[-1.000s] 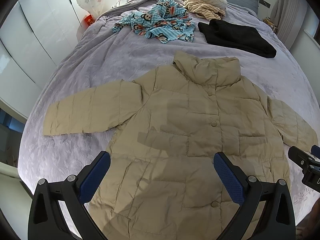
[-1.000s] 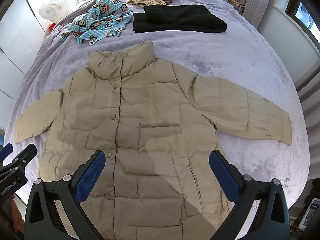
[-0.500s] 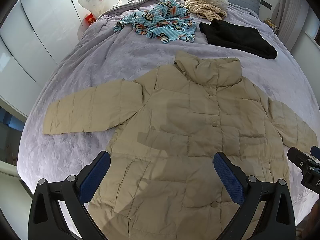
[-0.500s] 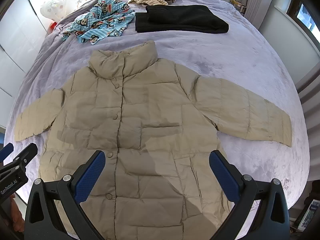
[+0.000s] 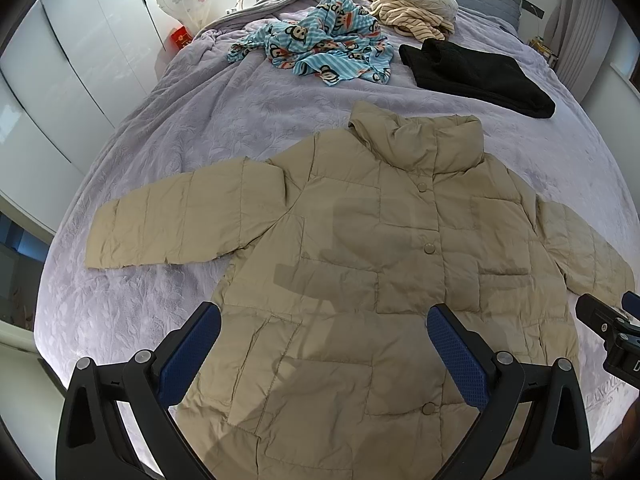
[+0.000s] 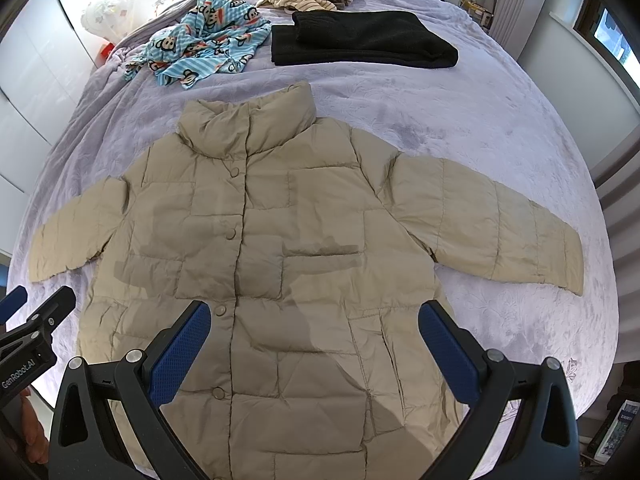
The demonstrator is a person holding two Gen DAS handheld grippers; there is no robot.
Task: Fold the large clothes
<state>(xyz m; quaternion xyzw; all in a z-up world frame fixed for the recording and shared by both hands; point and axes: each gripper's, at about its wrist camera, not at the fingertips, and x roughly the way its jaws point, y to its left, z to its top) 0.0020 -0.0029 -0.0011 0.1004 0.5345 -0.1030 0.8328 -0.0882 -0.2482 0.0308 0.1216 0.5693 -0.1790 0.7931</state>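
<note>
A beige quilted puffer jacket [image 5: 380, 248] lies flat and buttoned on the lavender bedspread [image 5: 208, 120], collar away from me, both sleeves spread out sideways. It also shows in the right wrist view [image 6: 288, 240]. My left gripper [image 5: 324, 332] is open and empty, hovering above the jacket's lower left part. My right gripper [image 6: 314, 330] is open and empty above the jacket's lower right part. Each gripper's tip shows at the edge of the other's view.
At the far end of the bed lie a blue monkey-print garment [image 5: 320, 48], a folded black garment [image 5: 476, 76] and a striped beige pile with a cream pillow [image 5: 412, 8]. White wardrobe doors [image 5: 60, 72] stand left; the bed's right edge [image 6: 600, 280] drops to the floor.
Both grippers have drifted slightly; the views shifted a little toward the head of the bed. The jacket has not moved and both grippers stay open.
</note>
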